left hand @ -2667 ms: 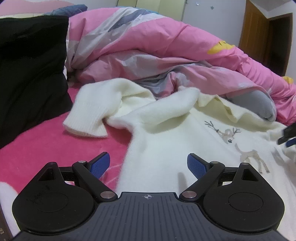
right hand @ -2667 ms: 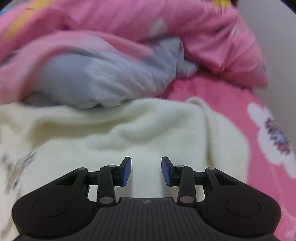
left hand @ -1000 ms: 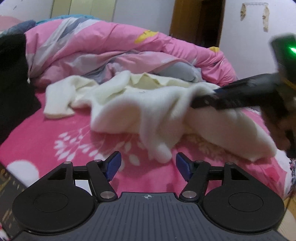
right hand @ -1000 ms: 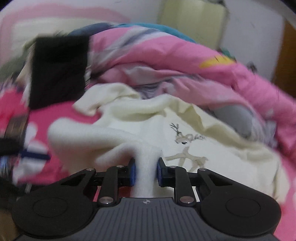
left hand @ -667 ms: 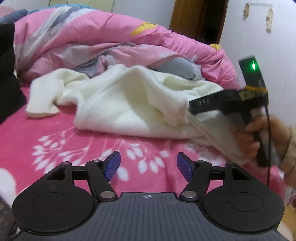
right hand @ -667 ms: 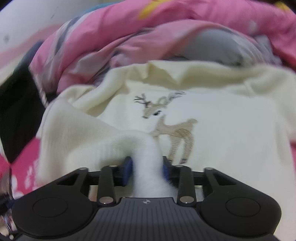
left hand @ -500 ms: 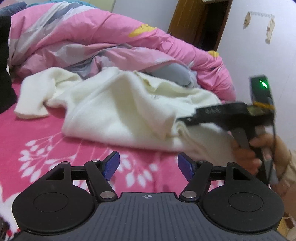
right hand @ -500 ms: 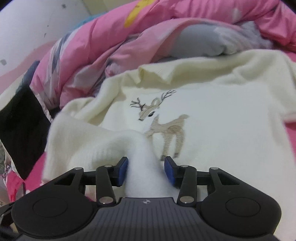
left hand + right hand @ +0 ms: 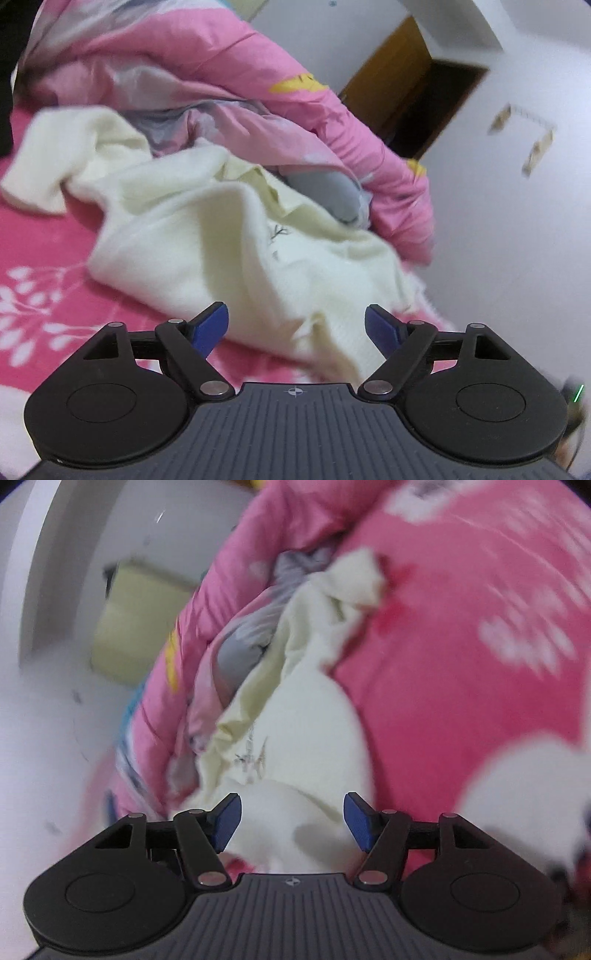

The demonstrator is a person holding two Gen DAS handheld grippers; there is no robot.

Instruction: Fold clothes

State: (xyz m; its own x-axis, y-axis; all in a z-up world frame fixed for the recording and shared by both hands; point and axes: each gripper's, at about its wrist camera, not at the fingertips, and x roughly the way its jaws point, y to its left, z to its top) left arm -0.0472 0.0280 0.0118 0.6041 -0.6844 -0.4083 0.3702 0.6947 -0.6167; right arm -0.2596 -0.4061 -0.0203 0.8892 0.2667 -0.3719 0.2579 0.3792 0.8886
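i count one fluffy cream knit sweater (image 9: 207,240) crumpled on the pink floral bedsheet (image 9: 44,295), both my tongs (image 9: 295,328) (image 9: 291,821) opening, pads clear of it.

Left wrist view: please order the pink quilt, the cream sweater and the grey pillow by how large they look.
1. Pink quilt and cream sweater: alike, and the sweater lies nearer, so unranked.
2. Grey pillow, mostly hidden, clearly smallest.

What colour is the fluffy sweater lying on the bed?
Cream white, a fluffy knitted sweater with a small dark stitched motif; the left wrist view shows it best.
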